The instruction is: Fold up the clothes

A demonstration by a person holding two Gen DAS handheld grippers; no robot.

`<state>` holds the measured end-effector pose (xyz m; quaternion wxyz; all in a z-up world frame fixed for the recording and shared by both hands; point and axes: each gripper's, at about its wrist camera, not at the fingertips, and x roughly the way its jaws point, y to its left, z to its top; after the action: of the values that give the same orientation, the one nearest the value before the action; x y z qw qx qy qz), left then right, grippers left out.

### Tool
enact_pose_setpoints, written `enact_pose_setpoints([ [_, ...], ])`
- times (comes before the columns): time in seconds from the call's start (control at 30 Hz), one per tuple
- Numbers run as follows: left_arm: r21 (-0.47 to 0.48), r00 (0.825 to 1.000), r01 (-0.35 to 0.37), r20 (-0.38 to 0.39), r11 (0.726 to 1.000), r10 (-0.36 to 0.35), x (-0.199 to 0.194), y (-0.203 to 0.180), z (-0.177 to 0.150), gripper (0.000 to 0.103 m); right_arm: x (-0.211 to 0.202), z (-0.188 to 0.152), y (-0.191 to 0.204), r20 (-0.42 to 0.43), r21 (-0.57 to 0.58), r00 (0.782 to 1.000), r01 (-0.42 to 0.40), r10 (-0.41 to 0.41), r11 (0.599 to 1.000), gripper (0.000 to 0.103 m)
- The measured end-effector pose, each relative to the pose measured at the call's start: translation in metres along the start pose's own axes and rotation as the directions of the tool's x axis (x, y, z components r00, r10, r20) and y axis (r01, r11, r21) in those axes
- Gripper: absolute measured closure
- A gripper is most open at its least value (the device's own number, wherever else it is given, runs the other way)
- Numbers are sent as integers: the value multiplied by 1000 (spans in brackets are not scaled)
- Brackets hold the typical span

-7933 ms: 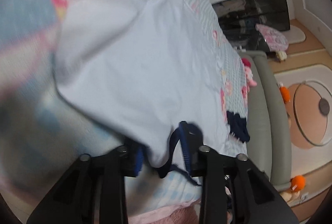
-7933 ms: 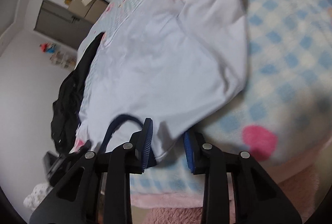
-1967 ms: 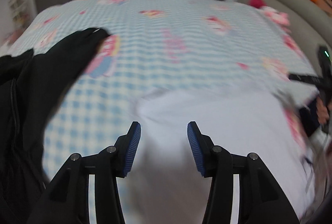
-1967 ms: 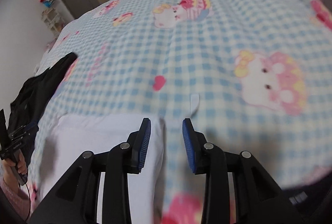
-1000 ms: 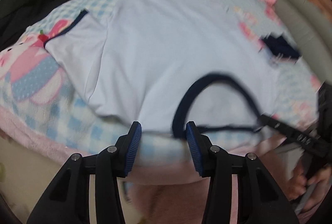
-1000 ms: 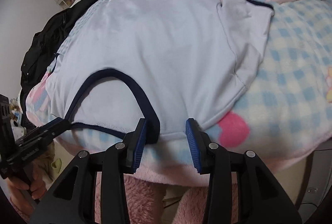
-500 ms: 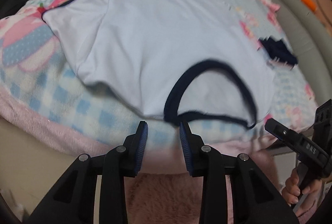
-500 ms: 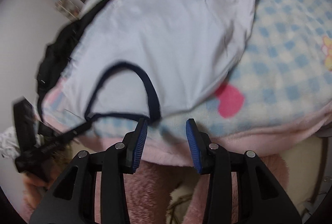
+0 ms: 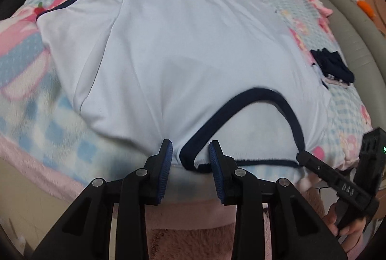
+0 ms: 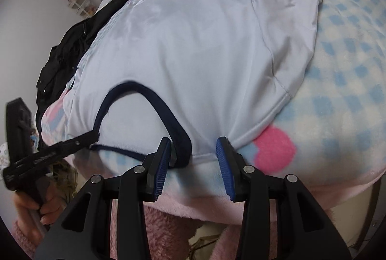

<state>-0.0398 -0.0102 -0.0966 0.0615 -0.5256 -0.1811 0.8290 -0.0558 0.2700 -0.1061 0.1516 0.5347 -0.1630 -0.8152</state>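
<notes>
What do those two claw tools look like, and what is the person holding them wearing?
Both are matte black plastic. The left gripper and right gripper each have two angular fingers with silver pivot screws, tipped with ribbed blue pads. Seen from the left, the right one's handle shows pale lettering and a small green light. The bare right hand grips it; a fuzzy pink sleeve covers the left wrist.

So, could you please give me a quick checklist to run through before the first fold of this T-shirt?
1. White T-shirt lying spread out on the checked blanket: ok.
2. Both sleeves laid out: ok, left sleeve, right sleeve.
3. Left hand-held gripper open at the collar: ok.
4. Right hand-held gripper open at the shoulder edge: ok.
5. Fabric actually between the jaws: cannot tell.
6. Black jacket off the shirt: cannot tell, edges close.
</notes>
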Motion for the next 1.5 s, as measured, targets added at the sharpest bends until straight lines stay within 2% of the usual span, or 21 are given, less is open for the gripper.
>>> enact_pose_setpoints([
  [0.1, -16, 999, 47, 7, 999, -47, -6, 6, -8, 69, -3, -5, -6, -19, 36, 1000, -15, 16, 999, 63],
  [0.17, -5, 997, 60, 40, 998, -60, -17, 3, -9, 69, -10, -9, -4, -17, 55, 999, -31, 31, 998, 63],
  [0.23, 8, 995, 67, 71, 998, -68, -26, -1, -7, 68, -25, -5, 7, 36, 19, 997, -76, 75, 997, 59],
  [0.27, 21, 995, 54, 84, 998, -56, -25, -4, 1, 62, -33, 0, 14, 66, -23, 994, -88, 89, 996, 56],
  [0.3, 34, 994, 41, 96, 999, -44, -24, -7, 10, 58, -40, 6, 23, 92, -70, 992, -75, 81, 995, 48],
  [0.4, 71, 991, 0, 134, 997, -9, -20, -16, 34, 55, -37, 31, 47, 133, -176, 990, 67, -44, 982, 43],
  [0.47, 86, 988, -28, 153, 996, 14, -16, -19, 50, 55, -21, 46, 52, 121, -183, 986, 139, -118, 973, 43],
  [0.57, 39, 995, -53, 83, 998, 49, 15, -15, 64, 55, 5, 57, 46, 77, -152, 978, 202, -192, 968, 43],
  [0.67, 55, 994, -74, 79, 996, 70, 14, -14, 50, 54, 18, 43, 37, 39, -145, 968, 251, -248, 957, 43],
  [0.73, 66, 994, -89, 76, 994, 84, 14, -14, 40, 53, 17, 26, 37, 57, -168, 962, 273, -267, 947, 41],
  [0.87, 50, 994, -87, 75, 995, 83, 9, -11, 20, 53, 7, -2, 31, 66, -171, 964, 267, -259, 948, 40],
  [1.07, 57, 993, -82, 86, 995, 77, 4, -11, -4, 53, -6, -19, 19, 68, -144, 971, 238, -231, 960, 40],
  [1.17, 57, 995, -37, 99, 998, 31, -15, -24, 0, 52, -24, -25, 17, 94, -112, 976, 207, -197, 972, 40],
  [1.23, 136, 990, 18, 133, 990, -36, -32, -48, 6, 50, -45, -27, 9, 126, -50, 983, 139, -132, 989, 40],
  [1.3, 216, 985, 37, 156, 976, -72, -39, -73, 13, 50, -66, -27, -5, 182, 10, 976, 123, -123, 992, 40],
  [1.5, 269, 985, 142, 55, 953, -162, 0, -127, 19, 52, -104, 4, -53, 262, 106, 955, 117, -141, 987, 40],
])
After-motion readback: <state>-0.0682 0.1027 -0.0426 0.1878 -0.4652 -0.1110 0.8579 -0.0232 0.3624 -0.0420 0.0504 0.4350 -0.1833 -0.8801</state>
